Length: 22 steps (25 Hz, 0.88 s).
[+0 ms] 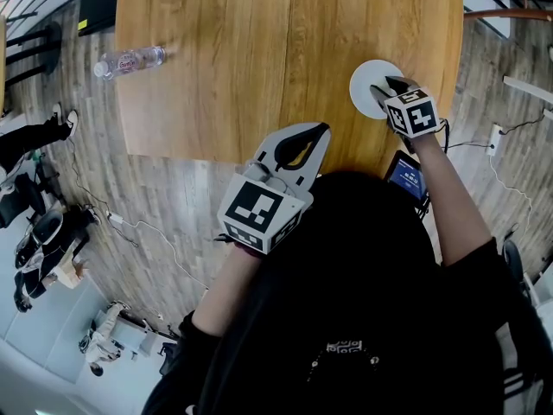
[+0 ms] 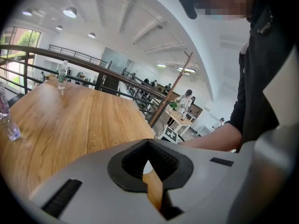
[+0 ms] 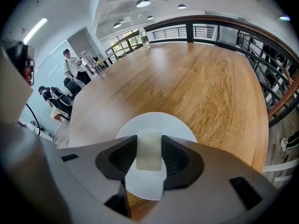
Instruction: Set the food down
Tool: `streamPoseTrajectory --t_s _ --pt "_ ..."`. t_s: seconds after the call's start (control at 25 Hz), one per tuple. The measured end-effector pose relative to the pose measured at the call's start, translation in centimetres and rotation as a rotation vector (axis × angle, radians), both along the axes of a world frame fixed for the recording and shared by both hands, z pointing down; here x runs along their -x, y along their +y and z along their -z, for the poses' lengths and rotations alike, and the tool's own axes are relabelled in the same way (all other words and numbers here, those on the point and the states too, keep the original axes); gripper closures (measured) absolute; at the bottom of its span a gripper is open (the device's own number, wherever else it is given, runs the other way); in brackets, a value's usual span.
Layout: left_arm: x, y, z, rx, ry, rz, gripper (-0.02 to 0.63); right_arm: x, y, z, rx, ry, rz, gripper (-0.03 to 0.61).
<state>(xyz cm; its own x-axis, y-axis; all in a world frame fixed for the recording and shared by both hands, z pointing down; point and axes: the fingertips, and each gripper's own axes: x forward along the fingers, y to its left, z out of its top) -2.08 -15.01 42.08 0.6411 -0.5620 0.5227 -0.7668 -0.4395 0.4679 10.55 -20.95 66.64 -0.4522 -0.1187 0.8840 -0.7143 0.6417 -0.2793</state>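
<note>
- I am gripping the food (image 3: pixel 149 152), a pale, whitish block, in my right gripper (image 3: pixel 149 143), with the pads pressing on both of its sides.
- I am holding it just over the white plate (image 3: pixel 180 125); I cannot tell whether it is touching the plate.
- The plate is sitting on the wooden table (image 3: pixel 205 78), near the edge closest to me.
- My left gripper (image 2: pixel 148 146) is hovering at that near edge, its jaws closed tip to tip around nothing.
- A plastic bottle (image 1: pixel 130 60) is lying on its side by the table's left edge, well apart from the plate.
</note>
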Motion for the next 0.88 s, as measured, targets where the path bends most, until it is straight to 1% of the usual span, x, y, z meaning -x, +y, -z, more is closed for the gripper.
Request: streamPoseTrajectory --t_s 0.32,0.48,0.6,0.68,0.88 --pt "0.5 0.0 -0.4 0.006 0.0 0.001 0.614 0.0 0.1 -1.3 0.009 0.047 0.0 0.407" --pt "0.7 0.1 -0.3 0.007 0.002 0.0 0.614 0.2 0.2 -1.5 0.017 0.051 0.007 0.405" --pt "0.9 0.2 -0.3 0.006 -0.001 0.0 0.614 0.7 0.5 -1.5 0.015 0.055 0.019 0.368" --pt "0.7 0.4 -0.3 0.005 0.004 -0.001 0.614 0.4 0.6 -1.5 0.006 0.068 0.02 0.343" --pt "1.3 0.4 -0.3 -0.012 -0.002 -0.02 0.614 0.5 0.0 -1.1 -0.012 0.06 -0.01 0.341"
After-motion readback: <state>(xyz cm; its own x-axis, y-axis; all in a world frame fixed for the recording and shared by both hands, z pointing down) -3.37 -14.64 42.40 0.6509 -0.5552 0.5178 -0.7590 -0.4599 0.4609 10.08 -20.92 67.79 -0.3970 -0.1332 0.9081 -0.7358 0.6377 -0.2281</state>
